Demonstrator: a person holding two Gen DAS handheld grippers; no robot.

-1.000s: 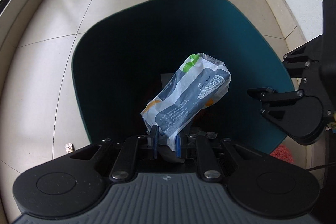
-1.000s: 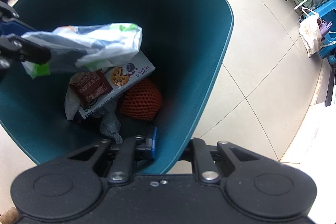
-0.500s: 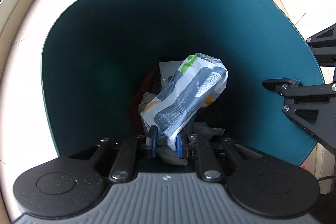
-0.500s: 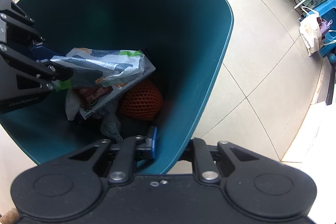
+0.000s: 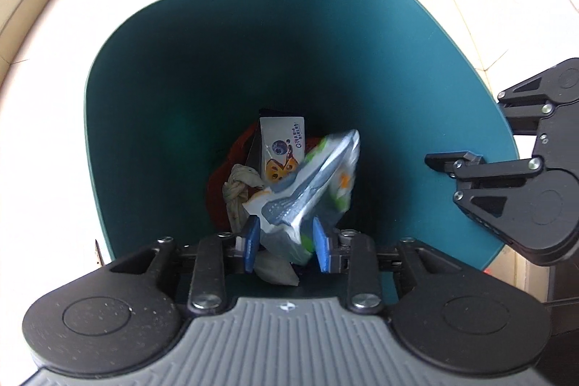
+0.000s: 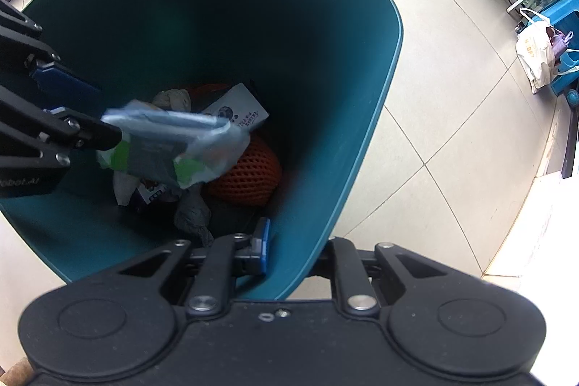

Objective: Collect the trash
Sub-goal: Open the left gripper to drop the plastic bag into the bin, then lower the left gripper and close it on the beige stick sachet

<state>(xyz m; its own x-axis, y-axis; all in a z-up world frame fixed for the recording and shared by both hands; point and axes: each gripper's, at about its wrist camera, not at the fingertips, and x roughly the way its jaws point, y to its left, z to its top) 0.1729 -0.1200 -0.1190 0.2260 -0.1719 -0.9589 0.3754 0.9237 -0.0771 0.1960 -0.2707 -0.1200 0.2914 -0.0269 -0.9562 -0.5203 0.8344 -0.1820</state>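
Trash: a crinkled plastic wrapper [image 5: 311, 190] hangs over the mouth of the teal bin [image 5: 163, 67], tipping down toward the pile inside.
Left tool: the left tool [image 5: 286, 245] points steeply down into the bin; its blue pads are spreading apart with the wrapper's lower end between them, no longer squeezed as far as I can see. Judging by that, this is the drop.
Right tool: the right tool [image 6: 289, 250] is pinched on the bin's near rim, one pad inside the wall and the other outside, probably to steady the bin.
Already inside: a biscuit box [image 5: 282, 147], an orange foam net [image 6: 249, 176] and crumpled tissue [image 5: 240, 190].
Edges: the rim curves wide around the left tool.
Open room: the bin's upper part is empty, so the wrapper should fall freely; bare floor tiles [image 6: 452, 118] surround the bin.
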